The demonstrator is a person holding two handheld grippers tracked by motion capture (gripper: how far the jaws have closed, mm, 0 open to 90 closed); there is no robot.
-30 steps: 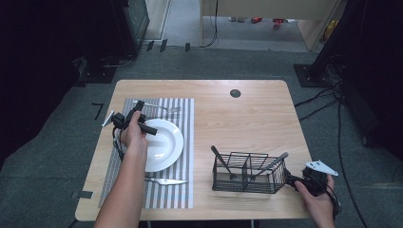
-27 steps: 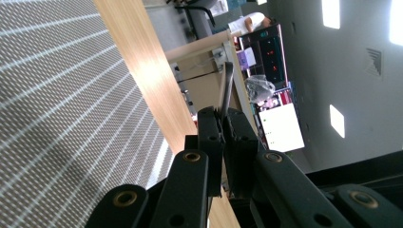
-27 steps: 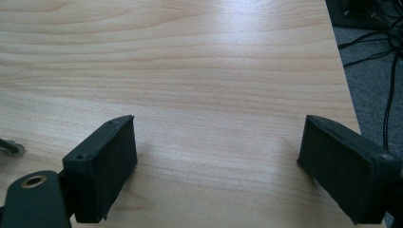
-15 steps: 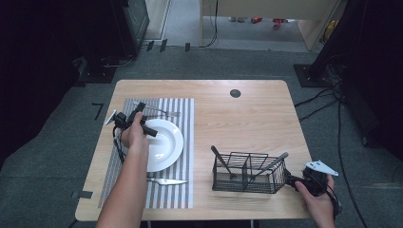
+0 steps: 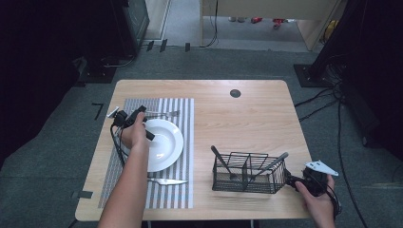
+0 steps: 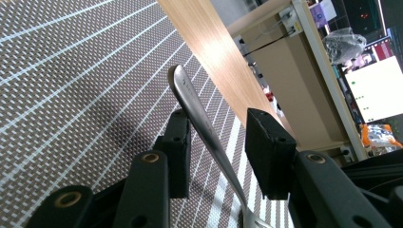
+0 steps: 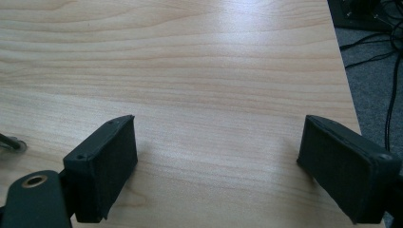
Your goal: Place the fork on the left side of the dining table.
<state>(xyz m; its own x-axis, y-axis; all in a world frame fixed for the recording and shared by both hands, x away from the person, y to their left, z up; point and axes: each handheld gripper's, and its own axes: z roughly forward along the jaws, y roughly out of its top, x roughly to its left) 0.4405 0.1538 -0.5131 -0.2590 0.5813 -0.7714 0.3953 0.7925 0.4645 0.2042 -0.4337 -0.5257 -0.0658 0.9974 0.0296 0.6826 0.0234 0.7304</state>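
Observation:
A silver fork point(image 5: 164, 113) lies on the striped placemat point(image 5: 184, 142), just beyond the white plate point(image 5: 166, 147). My left gripper point(image 5: 142, 114) is at the fork's left end, above the plate's far-left rim. In the left gripper view the fork point(image 6: 195, 109) runs between the jaws of the left gripper point(image 6: 221, 128). It lies close to the left jaw, with a gap to the right jaw, and the gripper is open. My right gripper point(image 5: 291, 183) stands open over bare wood at the table's front right corner, nothing between its pads point(image 7: 107, 161).
A black wire basket point(image 5: 247, 175) holding a couple of utensils stands just left of the right gripper. A knife point(image 5: 166, 181) lies on the placemat in front of the plate. A round cable hole point(image 5: 235, 93) sits near the back edge of the table point(image 5: 247, 118).
The left hand and its gripper have edged slightly to the right along the fork. The right gripper has not moved.

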